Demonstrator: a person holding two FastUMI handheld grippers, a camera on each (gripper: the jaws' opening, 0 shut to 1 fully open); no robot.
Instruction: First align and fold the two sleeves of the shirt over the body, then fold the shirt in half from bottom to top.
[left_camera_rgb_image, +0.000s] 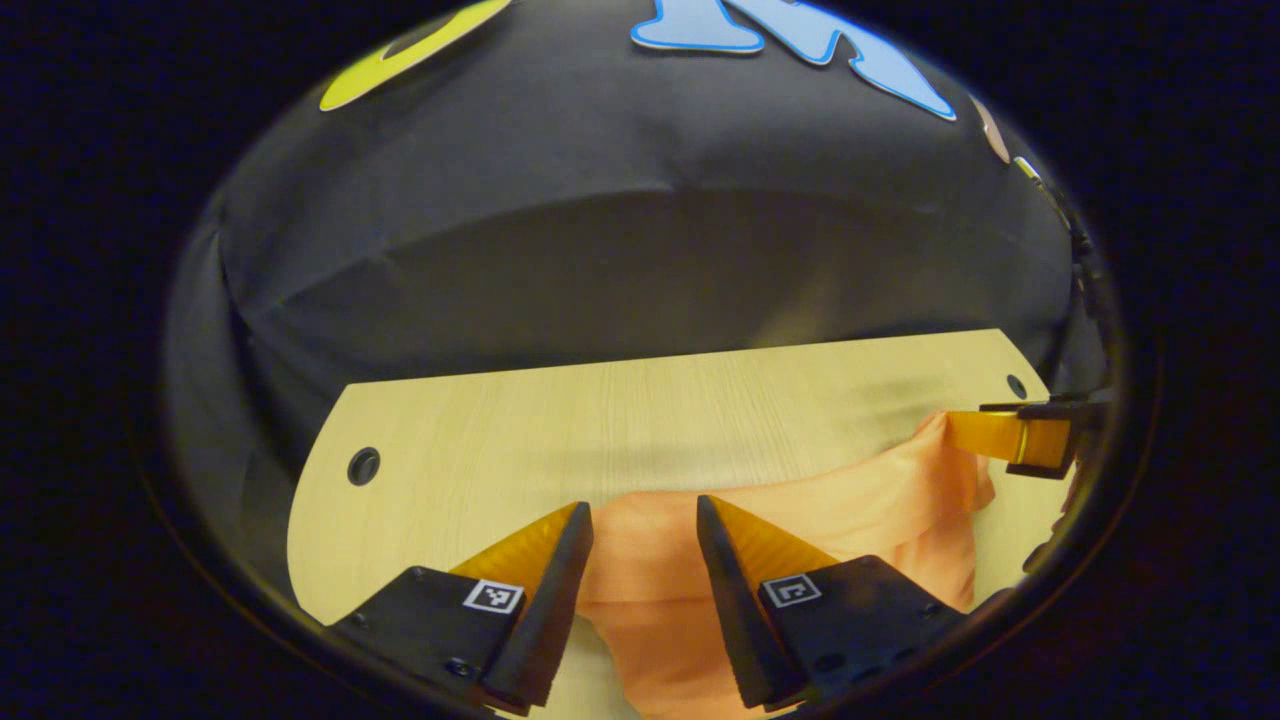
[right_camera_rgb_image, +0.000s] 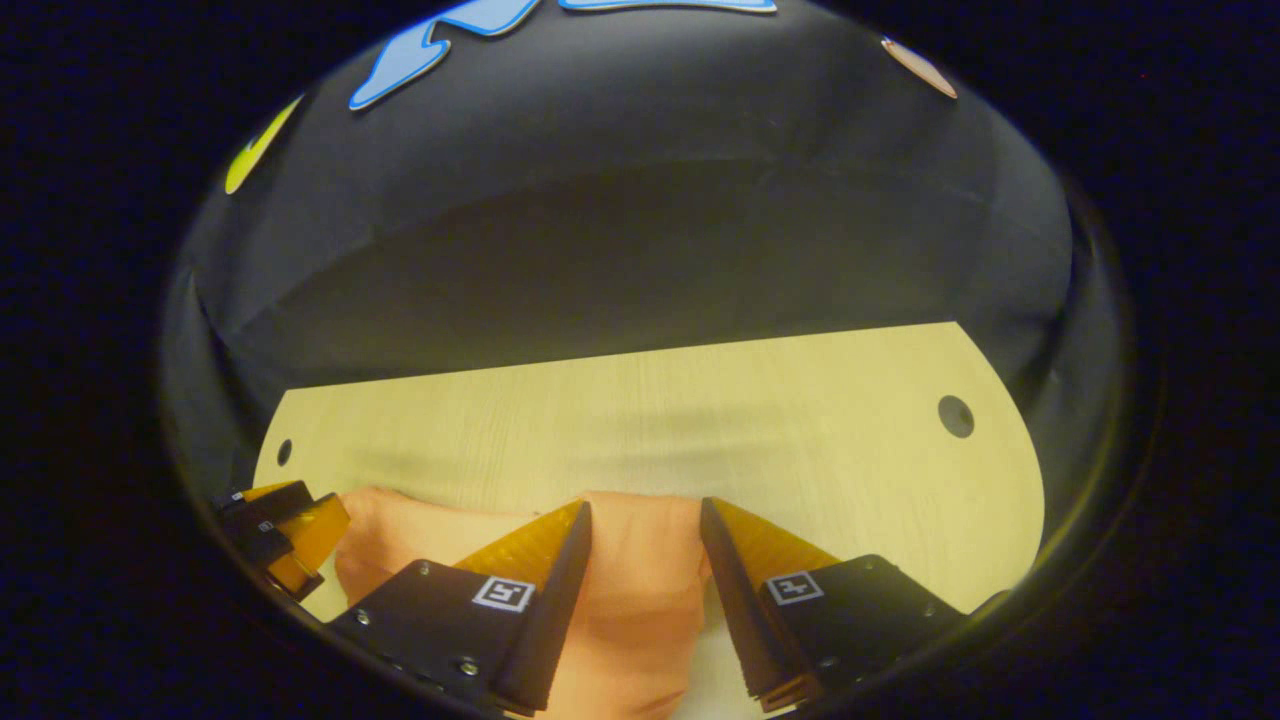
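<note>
An orange shirt lies bunched near the front of a light wooden table. In the left gripper view my left gripper stands open, with shirt fabric lying in the gap between its fingers. The right gripper shows at the right edge, at the shirt's raised far corner. In the right gripper view the shirt runs between the spread fingers of my right gripper, which is open. The left gripper sits at the left edge, beside the shirt's other end. The shirt's lower part is hidden under the fingers.
The table has a round hole near each end. Its far edge meets the black cloth wall. Bare wood stretches behind the shirt.
</note>
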